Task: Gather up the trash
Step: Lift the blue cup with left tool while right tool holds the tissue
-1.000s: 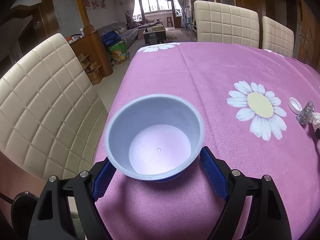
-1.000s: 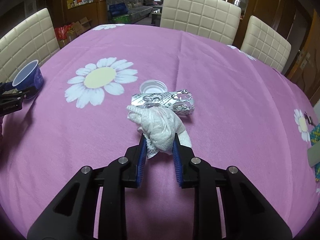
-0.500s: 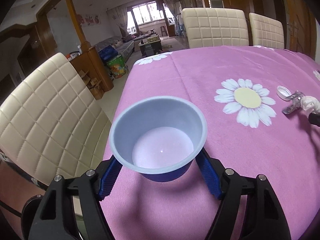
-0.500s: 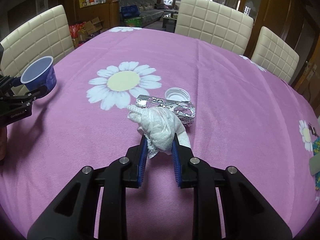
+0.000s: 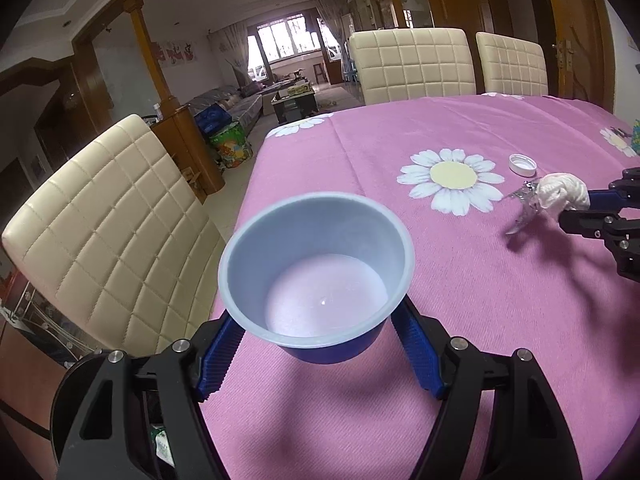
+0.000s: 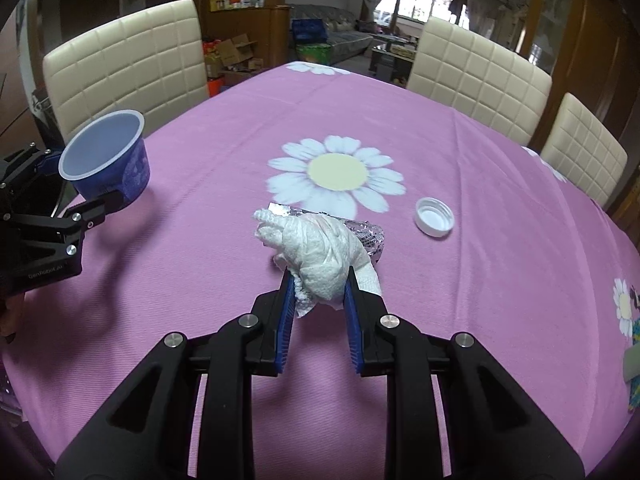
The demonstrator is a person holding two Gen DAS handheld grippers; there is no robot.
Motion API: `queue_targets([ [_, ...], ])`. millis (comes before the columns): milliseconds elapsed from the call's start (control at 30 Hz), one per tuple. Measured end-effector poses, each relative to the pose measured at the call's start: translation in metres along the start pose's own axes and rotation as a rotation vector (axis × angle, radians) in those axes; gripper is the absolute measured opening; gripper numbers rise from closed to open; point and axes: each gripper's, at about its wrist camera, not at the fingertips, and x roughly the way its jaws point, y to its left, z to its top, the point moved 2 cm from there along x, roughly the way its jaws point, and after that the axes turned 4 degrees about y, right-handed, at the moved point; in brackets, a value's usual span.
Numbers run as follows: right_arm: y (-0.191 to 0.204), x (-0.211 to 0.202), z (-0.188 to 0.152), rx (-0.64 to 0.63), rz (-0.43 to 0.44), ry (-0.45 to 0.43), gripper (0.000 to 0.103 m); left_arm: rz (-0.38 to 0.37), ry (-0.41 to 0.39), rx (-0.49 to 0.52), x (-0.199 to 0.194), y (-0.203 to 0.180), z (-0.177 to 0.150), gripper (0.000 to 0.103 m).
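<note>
A blue plastic cup [image 5: 316, 276] with a pale, empty inside hangs just above the pink tablecloth [image 6: 200, 260]. My left gripper [image 5: 316, 332] is shut on its sides. In the right wrist view the cup [image 6: 104, 152] and left gripper [image 6: 80, 182] sit at the far left. My right gripper [image 6: 318, 280] is shut on a crumpled white tissue [image 6: 316, 244]. A silver foil strip [image 6: 366, 236] clings behind the tissue. In the left wrist view the tissue [image 5: 564, 194] and foil [image 5: 524, 208] hang off the cloth at the right gripper [image 5: 588, 204]. A white bottle cap [image 6: 434, 216] lies on the cloth.
Cream quilted chairs stand around the table: one beside the cup [image 6: 124, 60], two at the far side [image 6: 476, 76] [image 6: 584, 152]. A colourful item [image 6: 634, 360] lies at the table's right edge. A big daisy print [image 6: 338, 172] marks the middle of the cloth.
The right gripper has carried the tissue and foil left, away from the bottle cap and toward the cup. The left gripper with the cup has shifted in over the table toward it.
</note>
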Motion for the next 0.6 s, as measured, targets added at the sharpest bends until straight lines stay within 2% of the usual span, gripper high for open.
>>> queue_targets([
  [133,0.012,-0.005,0.002,-0.018,0.025,-0.009,0.024,-0.008,0.011,-0.018,-0.008,0.007,-0.008,0.072],
  [200,0.012,-0.007,0.003,0.000,0.074,-0.007,0.024,-0.013,0.003,-0.020,-0.012,0.008,-0.011,0.072],
  [333,0.001,-0.004,0.004,0.045,0.022,0.017,0.025,-0.013,-0.006,-0.017,-0.018,0.009,-0.016,0.072],
  [500,-0.002,0.003,-0.003,0.050,0.099,0.079,0.026,-0.023,-0.004,-0.016,-0.018,0.007,-0.018,0.072],
  [600,0.003,0.003,-0.007,0.016,0.041,0.079,0.026,-0.029,-0.002,-0.013,-0.018,0.005,-0.017,0.072],
])
